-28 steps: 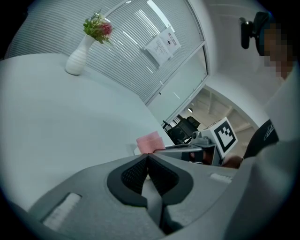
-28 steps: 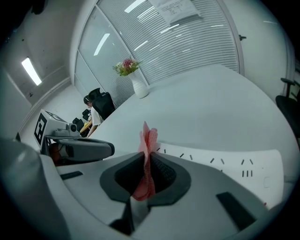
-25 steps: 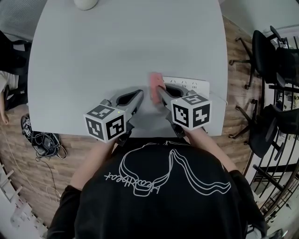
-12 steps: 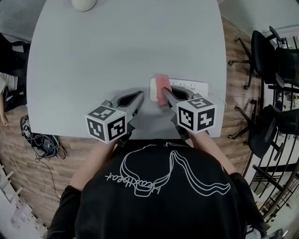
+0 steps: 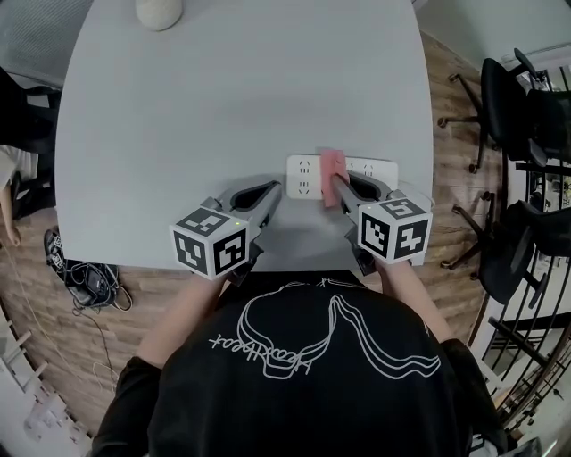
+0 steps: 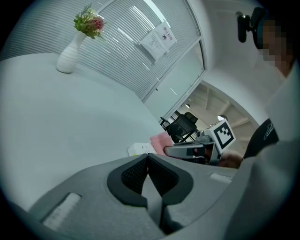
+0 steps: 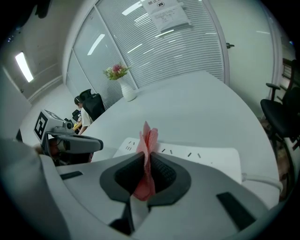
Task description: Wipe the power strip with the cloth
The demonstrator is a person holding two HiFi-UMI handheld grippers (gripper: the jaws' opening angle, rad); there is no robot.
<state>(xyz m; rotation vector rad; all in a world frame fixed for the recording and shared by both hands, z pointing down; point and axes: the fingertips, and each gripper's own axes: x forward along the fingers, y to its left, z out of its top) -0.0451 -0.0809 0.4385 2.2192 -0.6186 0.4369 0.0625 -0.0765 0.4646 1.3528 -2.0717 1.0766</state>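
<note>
The right gripper view showed what the head view could not. The right hand-held gripper (image 7: 147,161) was pinching a folded pink cloth (image 7: 149,136) between its pads, and the cloth's free edge stood up in front of the white power strip (image 7: 206,157). In the head view the cloth crossed the strip near its middle, with sockets bare on either side.

The left gripper view showed the left hand-held gripper (image 6: 148,161) pressed together on nothing. In the head view its tips sat just beside the strip's left end, though contact could not be judged.

The strip lay near the front edge of the desk (image 5: 241,89). Broad bare surface stretched beyond it to a white vase (image 5: 159,11) at the far edge, which the frame cut off. Office chairs (image 5: 522,107) stood past the desk's right side. The strip's cable showed only at its right end.
</note>
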